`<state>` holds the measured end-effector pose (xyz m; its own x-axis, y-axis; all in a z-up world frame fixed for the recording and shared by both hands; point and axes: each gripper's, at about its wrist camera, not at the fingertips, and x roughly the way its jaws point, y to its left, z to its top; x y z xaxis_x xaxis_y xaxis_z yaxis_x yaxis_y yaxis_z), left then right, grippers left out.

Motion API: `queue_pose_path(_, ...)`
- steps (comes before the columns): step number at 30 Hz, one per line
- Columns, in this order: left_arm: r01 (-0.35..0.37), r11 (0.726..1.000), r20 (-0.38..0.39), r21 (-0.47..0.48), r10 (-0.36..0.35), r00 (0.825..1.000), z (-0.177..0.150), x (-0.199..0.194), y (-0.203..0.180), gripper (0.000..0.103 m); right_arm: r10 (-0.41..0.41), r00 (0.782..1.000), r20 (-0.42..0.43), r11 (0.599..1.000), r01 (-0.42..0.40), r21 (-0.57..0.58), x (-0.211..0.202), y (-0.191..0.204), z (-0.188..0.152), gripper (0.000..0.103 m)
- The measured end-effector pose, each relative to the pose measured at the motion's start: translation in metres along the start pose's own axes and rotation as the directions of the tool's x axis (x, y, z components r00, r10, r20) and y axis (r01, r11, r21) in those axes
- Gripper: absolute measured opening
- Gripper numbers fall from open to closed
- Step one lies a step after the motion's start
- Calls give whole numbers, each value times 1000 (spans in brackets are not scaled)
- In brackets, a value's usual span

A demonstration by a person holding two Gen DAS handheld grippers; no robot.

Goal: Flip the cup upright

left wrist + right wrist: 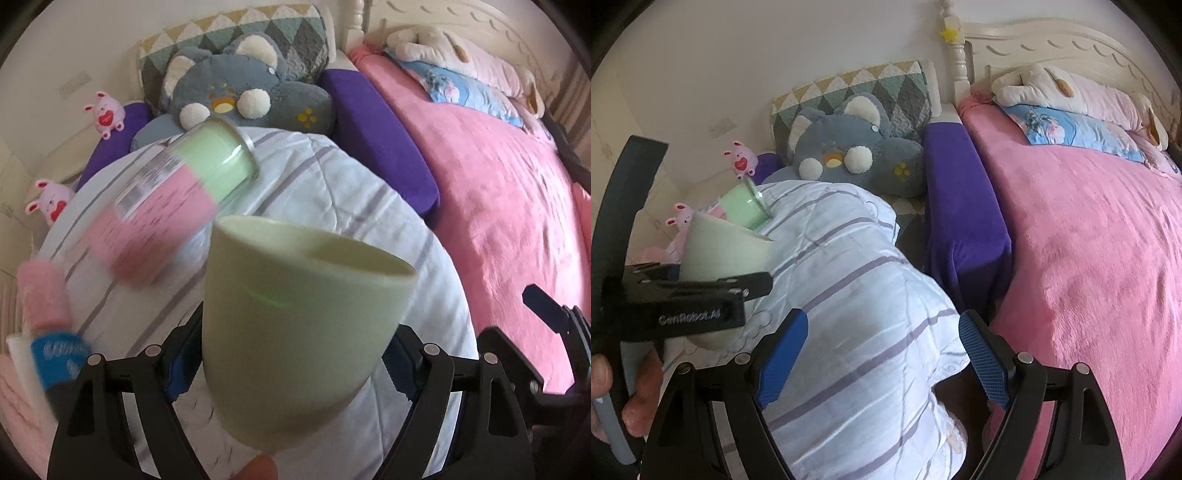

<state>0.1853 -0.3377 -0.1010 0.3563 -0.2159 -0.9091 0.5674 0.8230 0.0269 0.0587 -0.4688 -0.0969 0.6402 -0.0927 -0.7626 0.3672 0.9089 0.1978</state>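
Observation:
My left gripper (291, 369) is shut on a pale green cup (295, 328) and holds it above the striped white quilt (332, 192), mouth up and tilted to the right. In the right wrist view the same cup (727, 251) shows at the left, held in the left gripper (694, 295) by a hand. My right gripper (882, 358) is open and empty over the quilt (857, 295), its blue pads (984, 362) wide apart.
A clear tube of pink and green rolled cloths (177, 192) lies tilted on the quilt beside the cup. A grey plush toy (243, 92), a purple bolster (380, 136), small pink bunnies (107, 114) and a pink bed (498, 206) lie beyond.

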Motion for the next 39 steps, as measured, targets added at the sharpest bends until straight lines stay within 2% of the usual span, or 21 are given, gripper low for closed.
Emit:
queue_pose_path(8,0,1000,63,-32,2,998,-62,-58,26,83,8,999,37,1000,-7,-28,-44,27,-32,85)
queue_pose_path(15,7,997,101,-83,1,995,-136,-123,54,83,26,998,60,997,-22,-69,-90,64,-65,85)
queue_pose_path(19,-9,990,91,-143,23,996,-182,-144,79,83,58,996,64,993,-51,-107,-104,95,-84,85)
queue_pose_path(24,-35,977,54,-210,47,997,-225,-148,112,83,99,994,49,984,-90,-157,-115,135,-109,85)
queue_pose_path(30,-5,977,9,-215,7,1000,-238,-133,127,83,75,996,42,984,-67,-165,-126,158,-129,85)
queue_pose_path(34,-48,983,-29,-179,43,999,-230,-110,126,85,41,998,49,986,-33,-163,-130,165,-131,85)
queue_pose_path(37,-87,984,-20,-153,85,996,-220,-102,129,93,24,998,55,987,-15,-158,-134,169,-134,85)
queue_pose_path(39,-75,984,-4,-160,75,997,-217,-105,136,98,14,998,60,987,-5,-160,-137,173,-134,85)
